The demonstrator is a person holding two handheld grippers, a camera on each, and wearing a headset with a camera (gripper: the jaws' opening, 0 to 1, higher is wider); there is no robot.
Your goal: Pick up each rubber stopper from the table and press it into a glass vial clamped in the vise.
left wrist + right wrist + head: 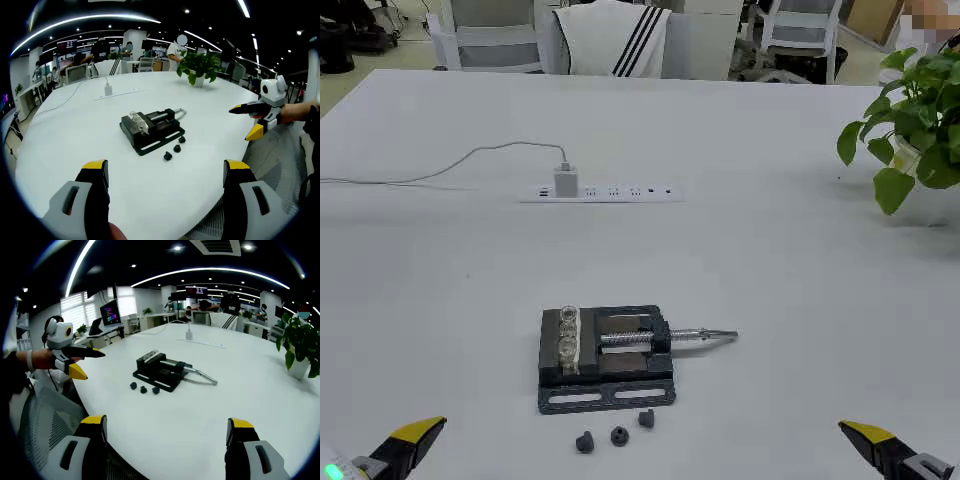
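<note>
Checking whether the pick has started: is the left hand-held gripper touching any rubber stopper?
Apart. In the left gripper view the left hand-held gripper is open, with bare table between its jaws and the three rubber stoppers.

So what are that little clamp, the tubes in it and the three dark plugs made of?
The vise looks like cast metal with a matte black coating; its screw gleams like bare steel. The vials seem clear glass: transparent with highlights. The stoppers look like dull dark-grey rubber, no shine, though plastic can't be ruled out.
</note>
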